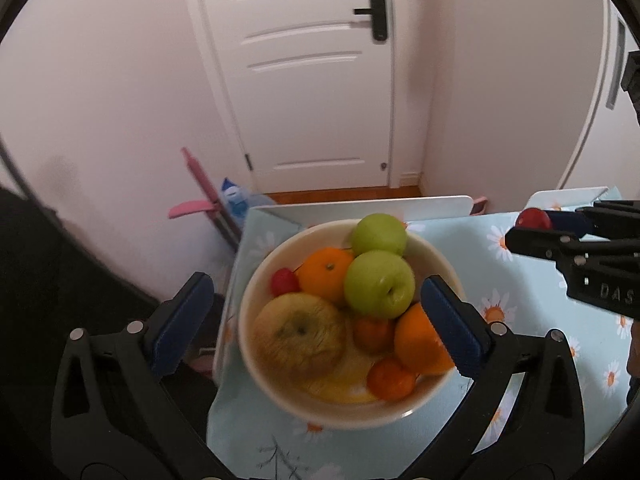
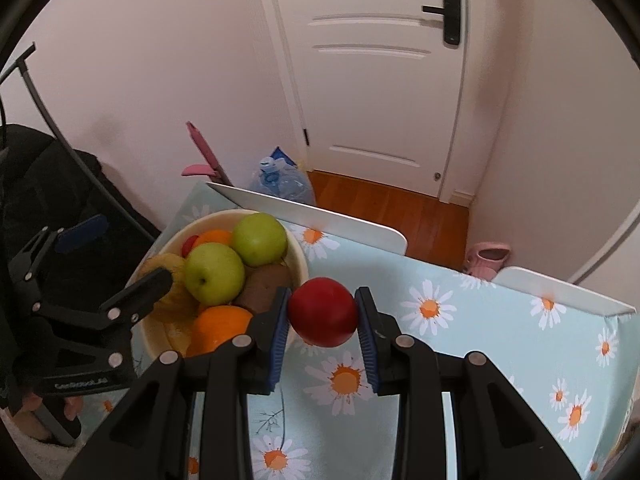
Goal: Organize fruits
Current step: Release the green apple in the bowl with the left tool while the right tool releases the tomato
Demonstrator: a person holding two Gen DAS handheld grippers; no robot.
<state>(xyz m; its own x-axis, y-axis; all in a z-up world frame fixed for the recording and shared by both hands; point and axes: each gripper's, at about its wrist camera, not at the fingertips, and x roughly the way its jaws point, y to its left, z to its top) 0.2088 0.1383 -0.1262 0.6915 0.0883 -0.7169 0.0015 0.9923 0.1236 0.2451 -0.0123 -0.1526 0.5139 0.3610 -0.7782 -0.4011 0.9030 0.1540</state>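
Bowl point(image 1: 434, 396) sits center-bottom of left wrist view, on daisy tablecloth point(image 1: 520, 280) near the table's left edge. Contents: 2 green apples point(image 1: 379, 283) stacked toward the back, yellowish apple point(image 1: 300, 334) front-left, oranges point(image 1: 325, 274), small red fruit point(image 1: 284, 281) at left, couple of small tangerines point(image 1: 390, 378) low in the bowl.

Left gripper point(image 1: 318, 328) spread wide, holding nothing; its blue pads point(image 1: 450, 326) straddle the bowl, right one over the right rim, left one out past the table edge.

Right gripper point(image 2: 323, 322) pinching a red apple point(image 2: 323, 311) btwn both pads, center of right wrist view, just right of the bowl point(image 2: 298, 254) and above the cloth. Can't tell height over the table. Same apple shows at upper right of left wrist view point(image 1: 532, 218).

Bkgd: white door point(image 2: 372, 80), water jug point(image 2: 284, 180) on the floor, pink dustpan point(image 2: 200, 160) against the wall.
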